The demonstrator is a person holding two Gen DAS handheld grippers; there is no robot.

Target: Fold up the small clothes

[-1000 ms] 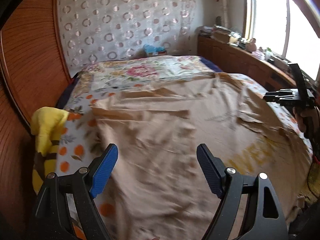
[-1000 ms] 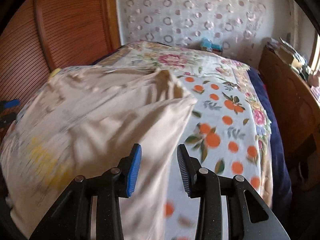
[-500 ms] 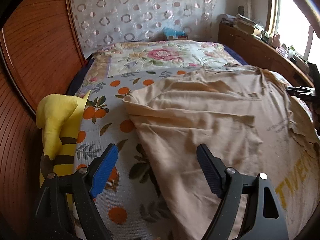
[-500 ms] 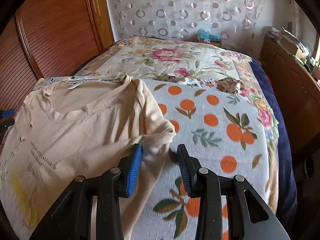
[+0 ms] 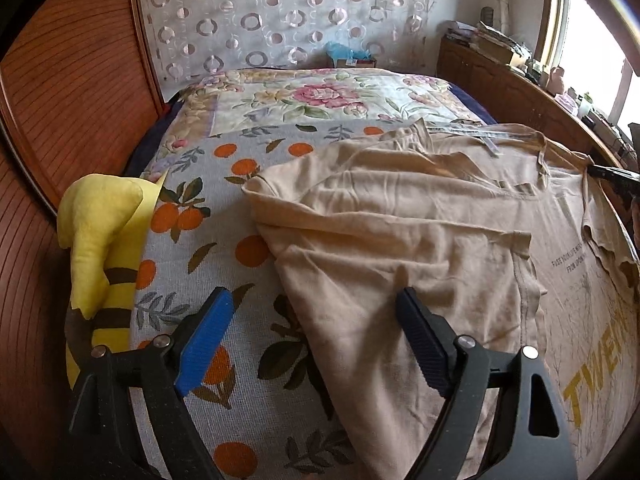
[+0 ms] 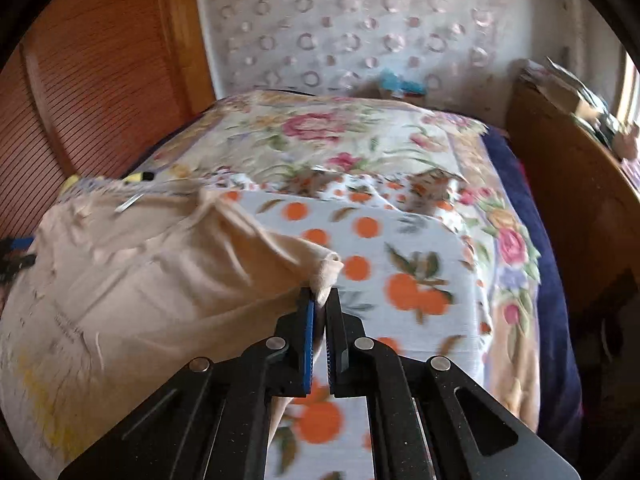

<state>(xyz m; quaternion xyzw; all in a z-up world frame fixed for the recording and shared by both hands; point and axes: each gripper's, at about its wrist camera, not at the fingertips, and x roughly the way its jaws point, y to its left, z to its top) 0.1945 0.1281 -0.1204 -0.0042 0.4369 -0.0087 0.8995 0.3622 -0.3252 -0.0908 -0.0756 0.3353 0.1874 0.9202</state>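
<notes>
**Right fingers pinch the sleeve, left fingers spread wide**

My right gripper is clenched on the cuff of the beige T-shirt — a small tuft of cloth sticks up between the blue pad and the black one, and the sleeve is drawn taut and lifted toward me. My left gripper is released, its fingers wide apart and holding nothing, hovering over the shirt's other edge: one finger sits over the orange-print bedspread, the other over the cloth. The shirt lies spread and wrinkled on the bed, neckline toward the floral pillow end, yellow lettering showing near its hem. A yellow striped plush toy rests at the bed's edge — beside the wooden wall panel.
</notes>
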